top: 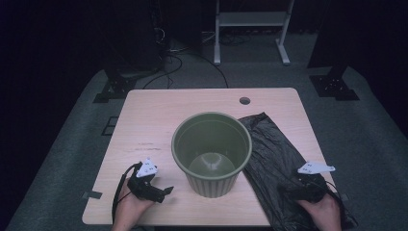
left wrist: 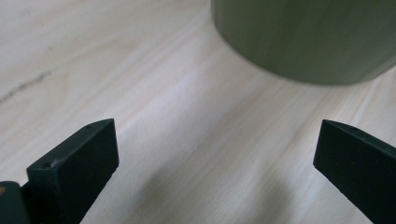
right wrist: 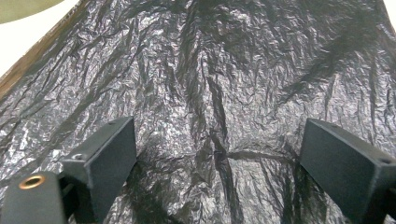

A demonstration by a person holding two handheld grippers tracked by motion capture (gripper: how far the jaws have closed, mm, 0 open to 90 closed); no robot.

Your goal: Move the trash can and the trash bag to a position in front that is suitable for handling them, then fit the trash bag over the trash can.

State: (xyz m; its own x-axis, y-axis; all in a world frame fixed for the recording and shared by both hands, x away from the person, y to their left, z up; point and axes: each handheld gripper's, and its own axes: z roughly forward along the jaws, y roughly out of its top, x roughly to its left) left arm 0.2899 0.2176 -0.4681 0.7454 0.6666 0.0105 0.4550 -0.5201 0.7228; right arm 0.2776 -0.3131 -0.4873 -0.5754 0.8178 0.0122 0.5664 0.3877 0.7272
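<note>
An empty olive-green bin (top: 211, 149) stands upright in the middle of the wooden table (top: 159, 110). A crumpled black plastic bag (top: 276, 154) lies flat to its right, reaching the table's front edge. My left gripper (top: 163, 191) rests low at the front left, open, jaws pointing toward the bin's base (left wrist: 303, 37) with bare wood between them. My right gripper (top: 288, 188) sits on the bag at the front right, open, with wrinkled black plastic (right wrist: 215, 93) spread under and between its jaws.
A round cable hole (top: 245, 100) sits near the table's far edge. Beyond the table are a white frame (top: 250, 29), black stand feet (top: 113, 89) and cables on grey carpet. Bare wood lies left of and behind the bin.
</note>
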